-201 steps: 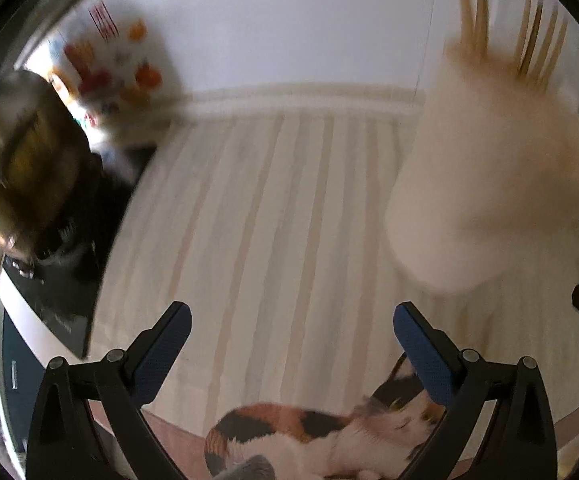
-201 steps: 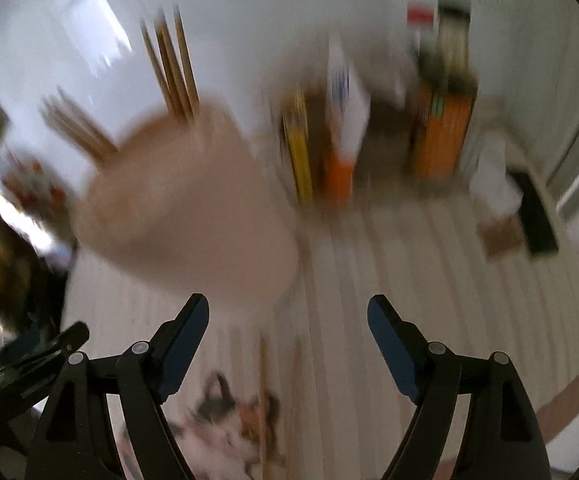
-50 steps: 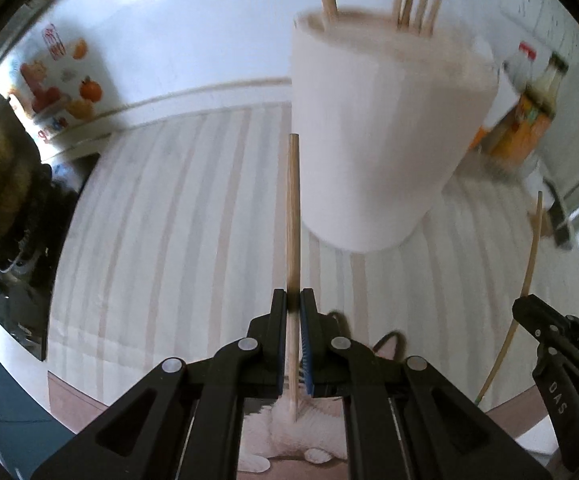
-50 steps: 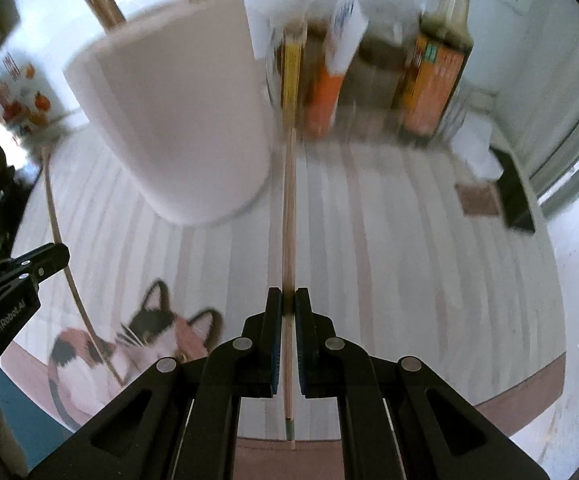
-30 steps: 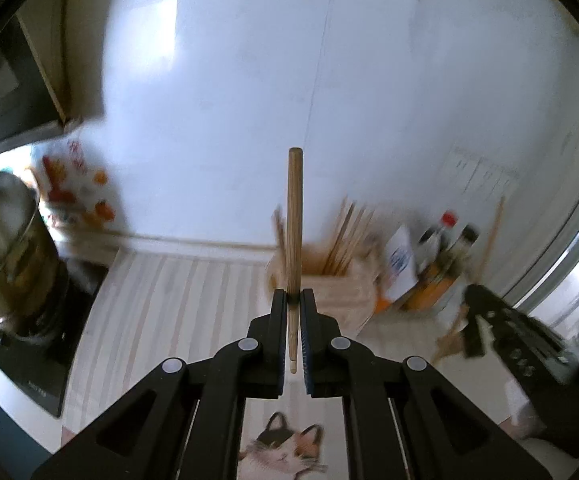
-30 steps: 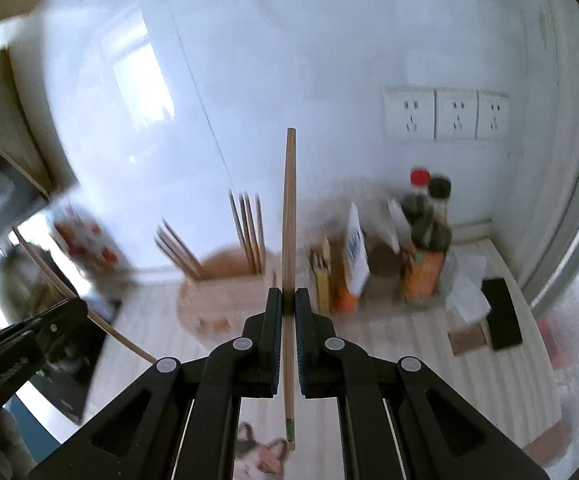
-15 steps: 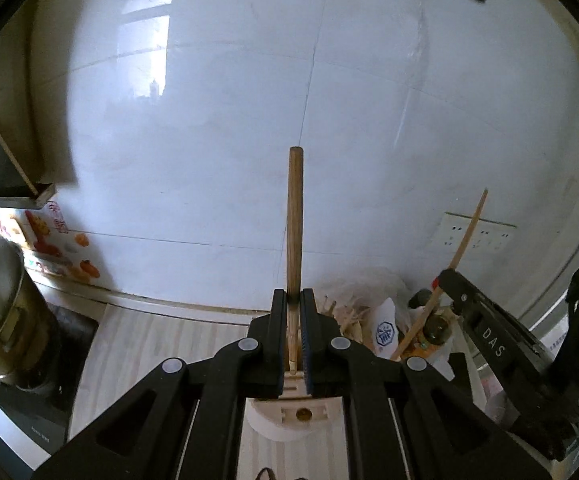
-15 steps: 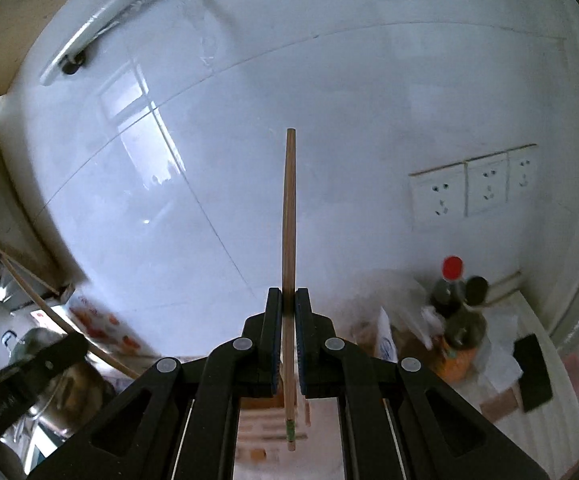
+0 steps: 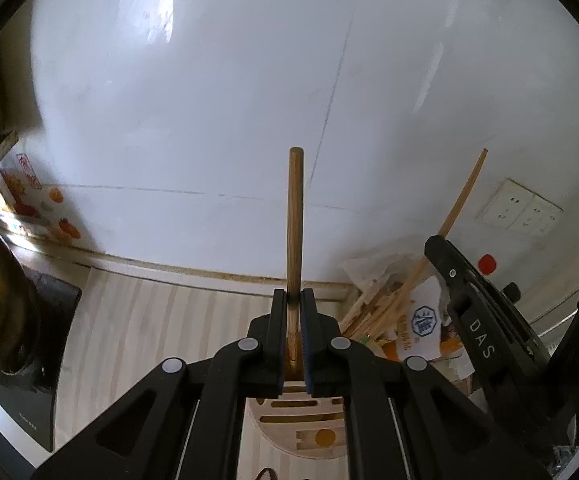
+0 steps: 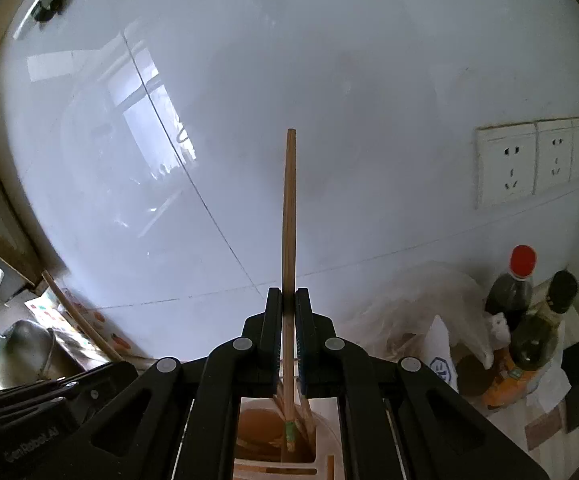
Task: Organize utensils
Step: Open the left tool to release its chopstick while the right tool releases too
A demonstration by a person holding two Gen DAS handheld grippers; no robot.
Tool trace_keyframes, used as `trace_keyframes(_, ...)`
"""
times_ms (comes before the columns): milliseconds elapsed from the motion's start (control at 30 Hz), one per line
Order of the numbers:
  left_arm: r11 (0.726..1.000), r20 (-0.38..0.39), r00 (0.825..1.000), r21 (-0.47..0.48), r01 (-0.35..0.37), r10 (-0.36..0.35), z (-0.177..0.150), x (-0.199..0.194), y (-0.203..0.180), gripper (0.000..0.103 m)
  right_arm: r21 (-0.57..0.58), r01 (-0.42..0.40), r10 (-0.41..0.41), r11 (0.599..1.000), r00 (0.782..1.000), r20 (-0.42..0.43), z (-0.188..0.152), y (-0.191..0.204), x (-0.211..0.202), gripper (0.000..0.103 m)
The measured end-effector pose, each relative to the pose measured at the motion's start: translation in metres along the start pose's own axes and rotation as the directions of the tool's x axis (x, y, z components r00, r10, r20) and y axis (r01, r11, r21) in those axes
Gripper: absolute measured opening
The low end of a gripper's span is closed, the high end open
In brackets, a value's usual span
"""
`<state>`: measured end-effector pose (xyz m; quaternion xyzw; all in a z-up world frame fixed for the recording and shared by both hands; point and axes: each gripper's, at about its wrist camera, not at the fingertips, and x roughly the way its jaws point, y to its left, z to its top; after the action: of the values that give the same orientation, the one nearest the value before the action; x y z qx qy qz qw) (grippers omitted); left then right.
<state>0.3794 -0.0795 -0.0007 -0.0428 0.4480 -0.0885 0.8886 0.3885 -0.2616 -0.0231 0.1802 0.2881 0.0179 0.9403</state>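
Since each gripper has its own chopstick pinched upright over the holder, what matters next is how each stick's long axis lines up w/ the opening directly below the fingertips; the right gripper (image 10: 288, 316) has its fingers pressed onto a thin chopstick (image 10: 289, 216) that runs straight ahead of the jaws, top end well beyond the tips, green-banded lower end hanging just behind them, inside the open compartment of the wooden holder (image 10: 325, 432); that end sits among other sticks (image 10: 304, 412) already standing there, though whether it touches the bottom I can't tell; the left gripper (image 9: 295, 312) is clamped on a thicker chopstick (image 9: 295, 216), same orientation, long axis in line w/ the fingers, lower end dropping behind the tips toward the holder's slotted top (image 9: 301, 412); from the left cam the slots and a round hole lie just below the jaws, but which opening the stick end is over is hidden by the fingers; the bundle of sticks (image 9: 373, 312) leans to the right of that gripper, near the right gripper's body (image 9: 477, 344); judging by this, the right side is nearer to a clean drop, so release there looks closest; the left probably needs a small shift toward the compartment first; risk: a tilted stick catching on the rim or the sticks already inside.
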Motion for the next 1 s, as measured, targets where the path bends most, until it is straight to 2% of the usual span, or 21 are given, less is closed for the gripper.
trace_keyframes(233,1.000,-0.006,1.000,-0.015,-0.003,0.003,-0.003,-0.005,0.001,0.006,-0.046,-0.030,0.029,0.998,0.999,-0.037,-0.008,0.001,0.005,0.007)
trace_keyframes(333,1.000,-0.005,1.000,0.000,-0.022,0.022,-0.005,-0.013,-0.004,0.009,-0.073,-0.039,0.033,0.997,0.996,-0.083,-0.013,0.003,0.004,0.007)
trace_keyframes(400,0.998,0.008,0.998,0.006,-0.060,0.060,-0.008,-0.021,-0.005,0.010,-0.077,-0.040,0.032,0.996,0.994,-0.105,-0.015,-0.002,0.004,0.008)
trace_keyframes(467,0.995,0.016,0.995,0.007,-0.103,0.102,-0.010,-0.026,-0.003,0.024,-0.078,-0.039,0.030,0.996,0.993,-0.112,-0.014,-0.006,-0.004,0.019)
trace_keyframes(533,0.990,0.029,0.990,-0.004,-0.139,0.139,-0.015,-0.034,0.000,0.074,-0.071,-0.037,0.029,0.997,0.994,-0.108,-0.011,-0.012,-0.018,0.030)
trace_keyframes(567,0.988,0.039,0.987,-0.013,-0.153,0.154,-0.018,-0.037,0.002,0.080,-0.070,-0.031,0.023,0.997,0.994,-0.108,-0.011,-0.013,-0.025,0.036)
trace_keyframes(600,0.986,0.049,0.985,-0.022,-0.167,0.167,-0.021,-0.040,0.004,0.081,-0.070,-0.023,0.016,0.997,0.994,-0.108,-0.011,-0.015,-0.030,0.038)
trace_keyframes(667,0.982,0.046,0.981,-0.028,-0.189,0.190,-0.029,-0.041,0.009,0.082,-0.077,0.002,-0.011,0.997,0.994,-0.109,-0.013,-0.020,-0.041,0.051)
trace_keyframes(733,0.975,0.030,0.975,-0.028,-0.220,0.221,-0.036,-0.036,0.012,0.091,-0.098,0.027,-0.039,0.995,0.992,-0.119,-0.019,-0.023,-0.050,0.060)
trace_keyframes(800,0.968,0.034,0.967,-0.020,-0.250,0.251,-0.046,-0.030,0.014,0.095,-0.136,0.074,-0.092,0.988,0.987,-0.130,-0.028,-0.023,-0.055,0.067)
trace_keyframes(867,0.961,0.038,0.960,-0.005,-0.276,0.276,-0.053,-0.026,0.014,0.102,-0.172,0.096,-0.121,0.981,0.982,-0.143,-0.038,-0.024,-0.058,0.079)
trace_keyframes(1000,0.953,0.048,0.952,0.023,-0.303,0.301,-0.065,-0.020,0.015,0.103,-0.219,0.161,-0.204,0.962,0.961,-0.188,-0.060,-0.026,-0.052,0.096)
